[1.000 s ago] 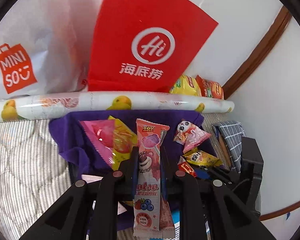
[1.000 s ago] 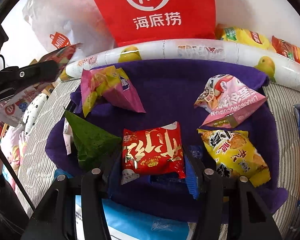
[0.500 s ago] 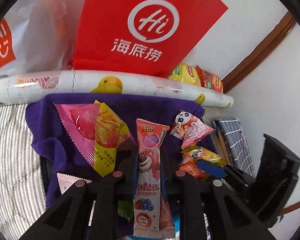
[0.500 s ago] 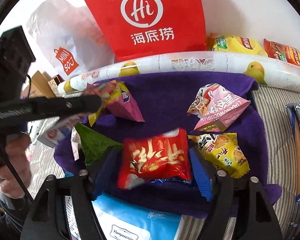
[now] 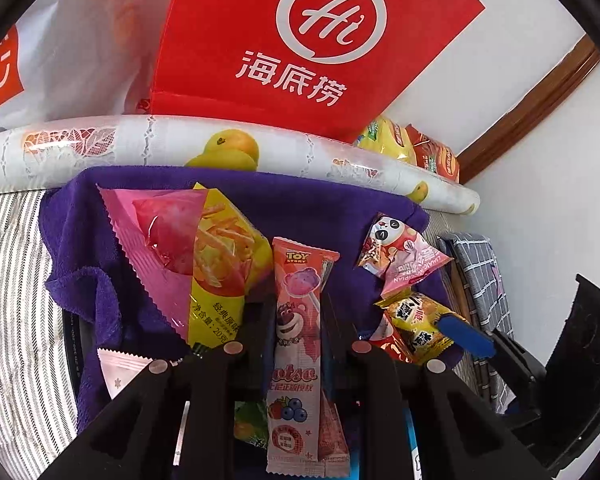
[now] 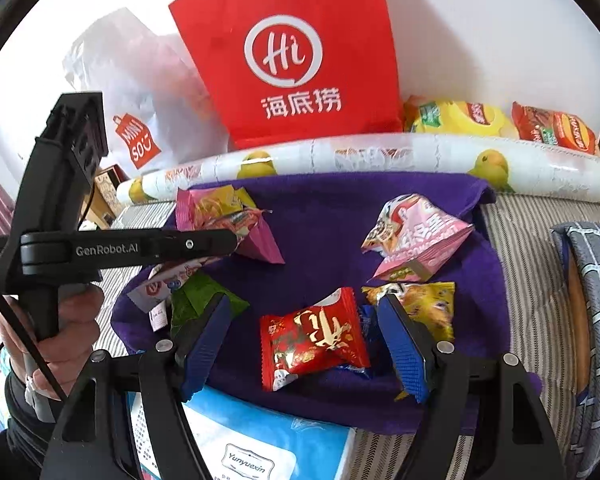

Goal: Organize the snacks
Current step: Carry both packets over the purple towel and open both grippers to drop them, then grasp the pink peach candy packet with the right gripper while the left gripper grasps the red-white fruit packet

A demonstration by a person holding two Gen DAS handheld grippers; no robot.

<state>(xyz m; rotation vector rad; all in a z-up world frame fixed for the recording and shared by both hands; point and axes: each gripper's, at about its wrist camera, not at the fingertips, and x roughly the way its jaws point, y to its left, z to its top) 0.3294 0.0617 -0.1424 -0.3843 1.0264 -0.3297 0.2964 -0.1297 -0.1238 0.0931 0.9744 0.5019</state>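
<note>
While the left gripper (image 5: 296, 320) squeezes a pink lollipop pack (image 5: 296, 344) over the purple cloth (image 6: 324, 216), the right gripper (image 6: 300, 340) stands open around a red candy packet (image 6: 314, 338) lying on it.

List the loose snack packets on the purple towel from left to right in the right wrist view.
Crumpled green foil packet → red foil packet with gold lettering → yellow snack packet.

Green packet (image 5: 250, 426) mostly hidden behind left tongs (image 5: 296, 320).
</note>
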